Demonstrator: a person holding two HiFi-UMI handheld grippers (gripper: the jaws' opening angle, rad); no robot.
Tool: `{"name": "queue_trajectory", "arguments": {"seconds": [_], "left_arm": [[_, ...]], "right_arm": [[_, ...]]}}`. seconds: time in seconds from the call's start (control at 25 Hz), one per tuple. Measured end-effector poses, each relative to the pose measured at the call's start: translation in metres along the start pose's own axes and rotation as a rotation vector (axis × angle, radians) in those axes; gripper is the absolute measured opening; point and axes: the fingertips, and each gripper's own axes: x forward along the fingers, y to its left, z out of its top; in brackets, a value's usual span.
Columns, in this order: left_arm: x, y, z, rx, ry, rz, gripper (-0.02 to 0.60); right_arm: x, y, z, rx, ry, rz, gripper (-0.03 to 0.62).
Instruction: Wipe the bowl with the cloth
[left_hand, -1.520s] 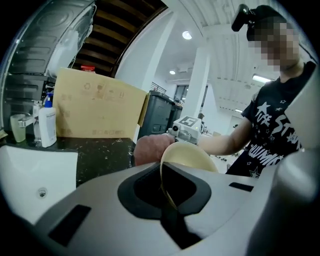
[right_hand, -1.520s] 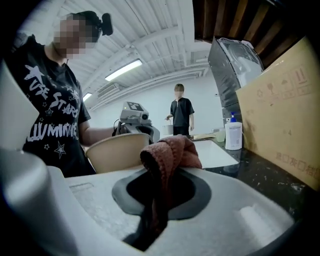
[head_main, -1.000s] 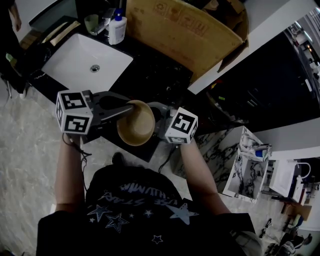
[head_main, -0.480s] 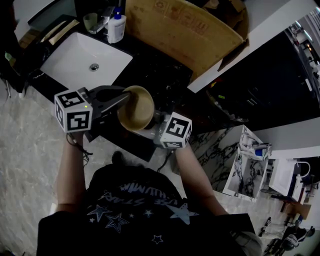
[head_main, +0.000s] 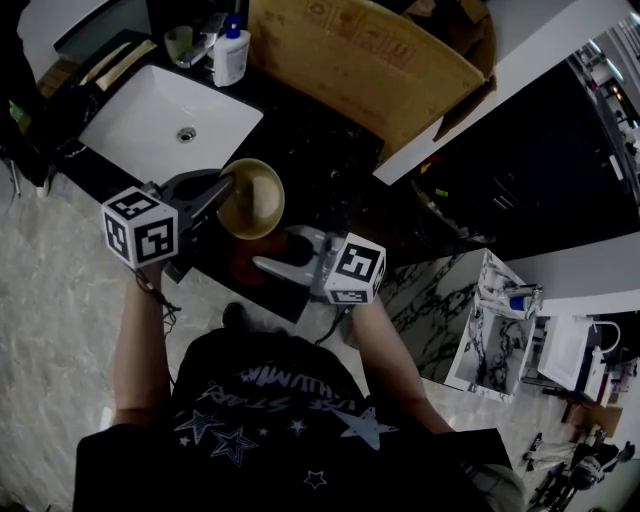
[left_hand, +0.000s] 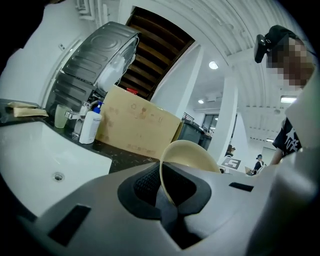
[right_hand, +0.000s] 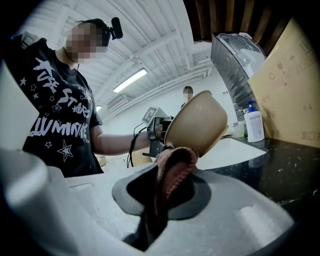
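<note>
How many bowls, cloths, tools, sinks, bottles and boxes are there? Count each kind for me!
bowl: 1
cloth: 1
tools: 2, the left tool and the right tool
sink: 1
bottle: 1
cardboard box: 1
Total: 7

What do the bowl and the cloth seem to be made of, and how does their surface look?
The bowl looks like ceramic or hard plastic. Its tan surface is smooth with a soft sheen and the rim is thin and stiff, but the look alone does not decide which. The cloth looks like a soft knitted or woven textile, reddish pink and matte. It folds limply and shows a ribbed edge.
</note>
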Motion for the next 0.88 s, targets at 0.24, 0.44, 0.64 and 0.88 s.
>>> {"name": "queue_trajectory", "arguments": {"seconds": [0.24, 0.44, 0.64, 0.88], "left_arm": [[-0.009, 0.013, -0.011, -0.019, 0.012, 0.065, 0.018], [-0.015, 0.018, -0.020, -0.035, 0.028, 0.104, 0.018], [-0.019, 0.017, -0.030, -0.043, 0.054, 0.119, 0.018], [-0.017, 0.012, -0.041, -0.059, 0.066, 0.128, 0.018]], "right_arm": [[-0.016, -0.009, -0.002, 0.021, -0.014, -0.056, 0.049], [-0.032, -0.022, 0.001, 0.038, -0.047, -0.127, 0.049], [-0.045, -0.033, 0.008, 0.056, -0.092, -0.187, 0.049], [-0.053, -0.048, 0.010, 0.059, -0.104, -0.263, 0.049]]}}
